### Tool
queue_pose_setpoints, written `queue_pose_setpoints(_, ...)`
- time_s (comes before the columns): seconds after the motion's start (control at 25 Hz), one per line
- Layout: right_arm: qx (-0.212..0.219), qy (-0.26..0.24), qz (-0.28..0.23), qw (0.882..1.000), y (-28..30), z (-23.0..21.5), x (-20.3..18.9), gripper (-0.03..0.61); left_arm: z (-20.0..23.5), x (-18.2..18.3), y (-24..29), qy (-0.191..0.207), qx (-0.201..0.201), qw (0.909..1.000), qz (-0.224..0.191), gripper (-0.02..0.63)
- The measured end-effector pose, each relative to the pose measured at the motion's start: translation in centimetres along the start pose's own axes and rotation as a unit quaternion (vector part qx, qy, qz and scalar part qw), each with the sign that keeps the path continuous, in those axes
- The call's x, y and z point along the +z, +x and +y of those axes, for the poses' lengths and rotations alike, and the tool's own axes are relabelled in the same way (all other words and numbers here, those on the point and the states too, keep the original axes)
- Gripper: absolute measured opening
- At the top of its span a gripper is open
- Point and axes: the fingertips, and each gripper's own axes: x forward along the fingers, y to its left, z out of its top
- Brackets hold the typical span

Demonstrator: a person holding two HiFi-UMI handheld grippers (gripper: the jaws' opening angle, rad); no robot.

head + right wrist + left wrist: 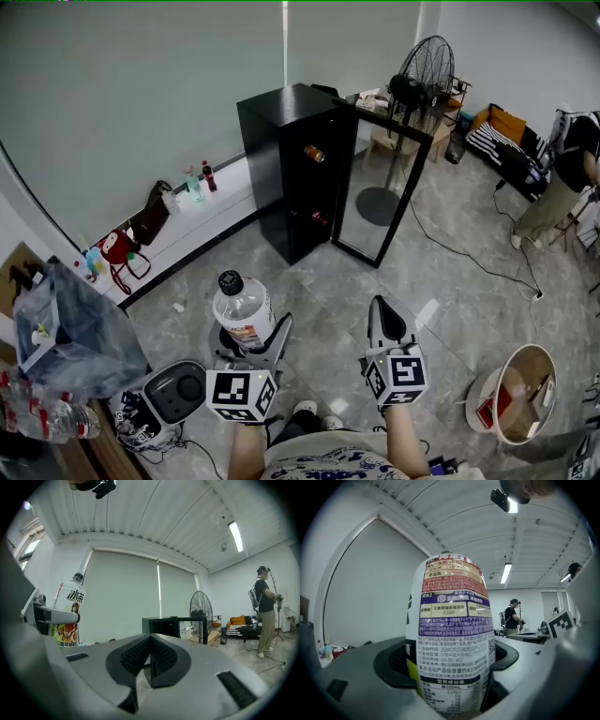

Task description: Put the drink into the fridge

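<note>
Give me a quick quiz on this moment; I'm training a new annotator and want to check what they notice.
1. True or false: the right claw is shut with nothing in it.
2. Which claw grips the drink bottle? A. the left claw B. the right claw C. neither
3. Fill the gap: the glass door of the black fridge stands ____.
Key: 1 true; 2 A; 3 open.
</note>
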Motion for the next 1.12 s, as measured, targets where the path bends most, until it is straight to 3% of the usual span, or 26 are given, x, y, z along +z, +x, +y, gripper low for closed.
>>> queue_pose_setpoints(0.52,-0.036,0.010,-0.009,0.999,2.2,1.4,-1.1,-0.003,3.9,-1.3,1.8,0.005,-0.016,0.9998,0.009,0.431)
queue_pose_setpoints(0.84,-0.038,0.015,-0.012,0.999,4.6,-0.1,-1.0,-0.003,4.5,-1.9,5.1,-0.004,-0.023,0.9996,0.019,0.432)
queue_pose_setpoints(0.92,-0.028,0.023,-0.012,0.999,5.9,-0.5,-1.1,0.127,4.6,-2.1,6.6,-0.005,-0.024,0.9995,0.021,0.431)
queue_pose_setpoints(1.12,-0.017,0.018,-0.017,1.000,10.3,-2.8,-0.7,0.129,4.4,-2.2,11.4,-0.003,-0.020,0.9996,0.022,0.431)
